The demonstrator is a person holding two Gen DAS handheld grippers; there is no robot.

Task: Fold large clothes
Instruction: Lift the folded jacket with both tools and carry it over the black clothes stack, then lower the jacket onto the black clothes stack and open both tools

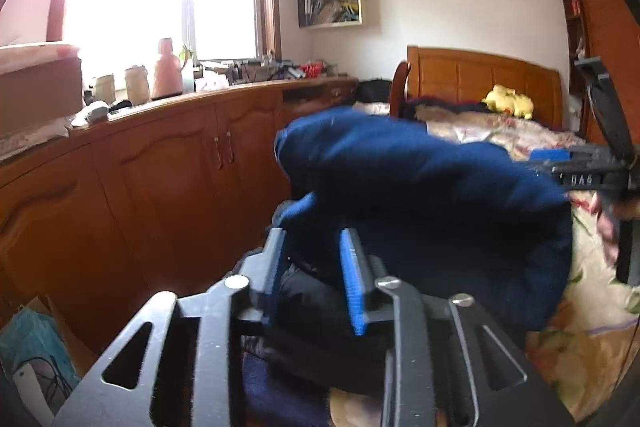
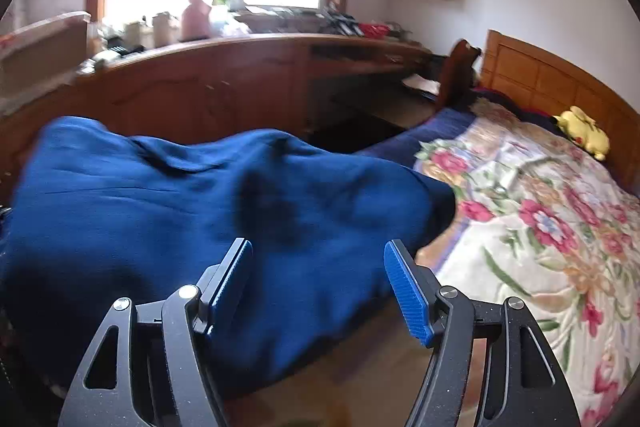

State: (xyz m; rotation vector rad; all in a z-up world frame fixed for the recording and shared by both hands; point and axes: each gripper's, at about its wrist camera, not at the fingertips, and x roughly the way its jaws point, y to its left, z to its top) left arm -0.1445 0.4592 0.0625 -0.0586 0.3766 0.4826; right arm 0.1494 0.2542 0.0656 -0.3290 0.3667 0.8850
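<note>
Wooden cabinets are seen along the window wall; a yellow plush toy is lain against the headboard. Over the floral bedspread, a navy garment is heaped at the bed's left edge. Right gripper: held wide apart, nothing gripped. Left gripper: narrowly parted, dark fabric lodged between its pads; a firm grip cannot be told.

One dark blue garment ahead of the right claw. One yellow plush toy far ahead to its right. One pink bottle and two pale jars on the worktop beyond.
</note>
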